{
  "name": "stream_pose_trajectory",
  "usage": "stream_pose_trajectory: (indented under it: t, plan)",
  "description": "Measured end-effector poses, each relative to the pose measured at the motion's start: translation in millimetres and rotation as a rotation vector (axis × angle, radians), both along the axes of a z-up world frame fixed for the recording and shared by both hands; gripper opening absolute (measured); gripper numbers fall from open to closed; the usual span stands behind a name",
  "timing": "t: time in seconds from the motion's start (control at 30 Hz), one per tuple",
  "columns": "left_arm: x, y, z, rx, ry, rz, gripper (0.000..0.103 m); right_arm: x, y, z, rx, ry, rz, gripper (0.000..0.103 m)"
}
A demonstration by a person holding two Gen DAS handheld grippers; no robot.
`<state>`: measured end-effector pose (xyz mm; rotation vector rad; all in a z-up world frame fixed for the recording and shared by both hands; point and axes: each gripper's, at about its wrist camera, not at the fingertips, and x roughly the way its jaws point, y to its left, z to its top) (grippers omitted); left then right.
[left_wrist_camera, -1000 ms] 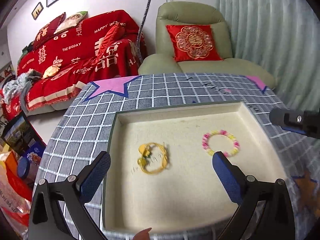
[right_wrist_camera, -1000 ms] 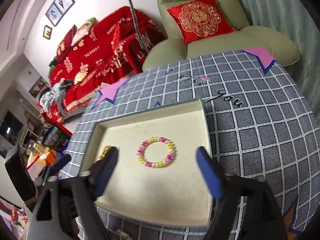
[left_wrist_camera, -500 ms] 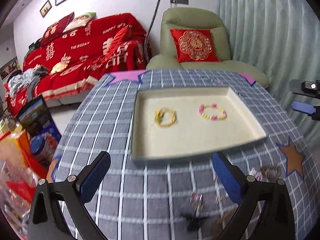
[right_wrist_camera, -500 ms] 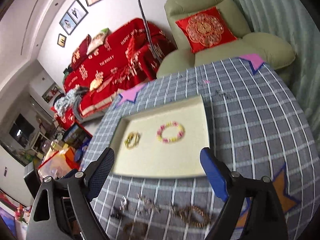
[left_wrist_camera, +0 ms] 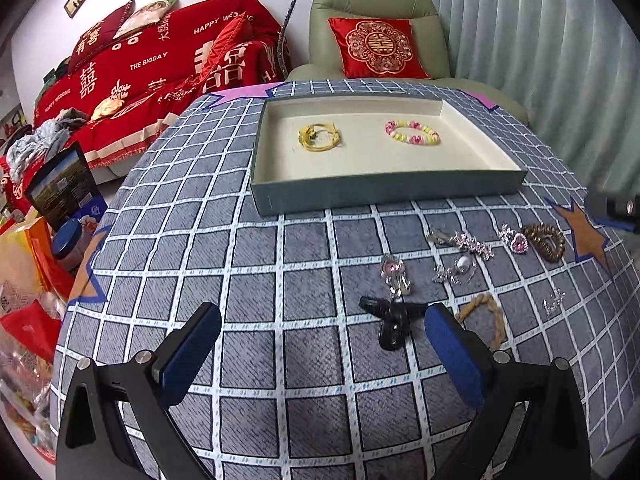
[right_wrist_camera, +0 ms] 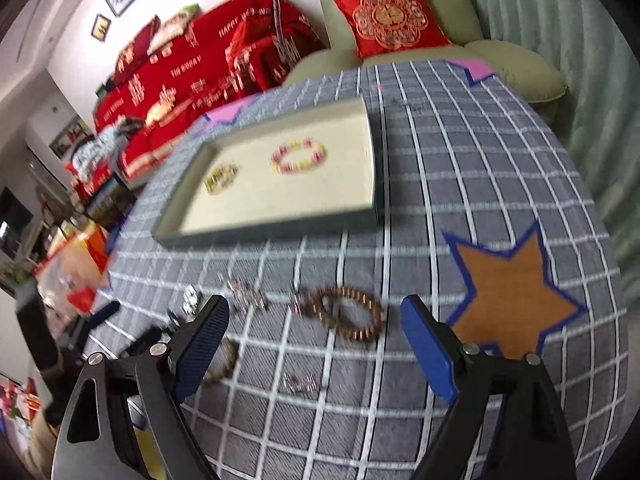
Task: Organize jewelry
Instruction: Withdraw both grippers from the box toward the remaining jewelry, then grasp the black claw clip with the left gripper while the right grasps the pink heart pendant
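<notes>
A shallow grey-green tray (left_wrist_camera: 384, 192) with a cream floor holds a yellow bracelet (left_wrist_camera: 319, 137) and a pink-and-yellow bead bracelet (left_wrist_camera: 412, 132); the tray also shows in the right wrist view (right_wrist_camera: 256, 226). Loose jewelry lies on the checked cloth in front of it: a brown bead bracelet (left_wrist_camera: 544, 241) (right_wrist_camera: 346, 317), crystal hair clips (left_wrist_camera: 466, 242), a pink-heart piece (left_wrist_camera: 518, 242), a black clip (left_wrist_camera: 390, 318), a braided tan band (left_wrist_camera: 486, 312). My left gripper (left_wrist_camera: 322, 354) is open and empty near the black clip. My right gripper (right_wrist_camera: 314, 348) is open and empty just before the brown bracelet.
The round table (left_wrist_camera: 280, 280) drops off on all sides. An orange star patch (right_wrist_camera: 512, 292) lies at the right. A green armchair (left_wrist_camera: 376, 32) and a red sofa (left_wrist_camera: 152, 76) stand behind; bags and boxes (left_wrist_camera: 44, 216) lie on the floor to the left.
Both grippers have pulled back from over the tray and dropped low toward the table's near side. The loose jewelry in front of the tray has come into view. The right wrist view is motion-blurred.
</notes>
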<state>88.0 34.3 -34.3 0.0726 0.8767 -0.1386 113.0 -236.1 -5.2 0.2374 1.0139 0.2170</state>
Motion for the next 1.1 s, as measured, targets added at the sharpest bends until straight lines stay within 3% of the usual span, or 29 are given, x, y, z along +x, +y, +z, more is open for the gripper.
stream_pose_trajectory:
  t: [0.23,0.4,0.5,0.6,0.67,0.83,0.9,1.0,1.07,1.1]
  plan:
    - [-5,3,-3,-0.014,0.000,-0.004,0.103,-13,22,-22,0.014,0.049,0.056,0.086]
    - [-6,1,-6,-0.016,0.008,-0.017,0.103,-13,32,-36,0.030,0.093,0.068,0.058]
    - [-7,0,-8,-0.017,0.011,-0.027,0.103,-10,35,-43,0.046,0.115,0.077,0.050]
    - [-5,-2,-10,-0.021,0.016,-0.035,0.103,-7,38,-49,0.041,0.130,0.073,0.049]
    - [-3,-5,-13,-0.020,0.032,-0.042,0.094,-5,39,-48,0.033,0.118,0.066,0.048]
    - [1,-11,-16,-0.017,0.038,-0.056,0.093,8,42,-48,-0.003,0.092,0.044,0.048]
    - [1,-13,-16,-0.015,0.040,-0.065,0.085,12,46,-48,-0.022,0.081,0.045,0.048]
    - [4,-19,-19,-0.006,0.053,-0.075,0.083,17,52,-48,-0.056,0.065,0.053,0.048]
    - [4,-21,-20,-0.003,0.056,-0.084,0.069,21,58,-48,-0.092,0.051,0.063,0.048]
    - [4,-22,-20,-0.008,0.057,-0.091,0.068,22,59,-49,-0.103,0.047,0.066,0.047]
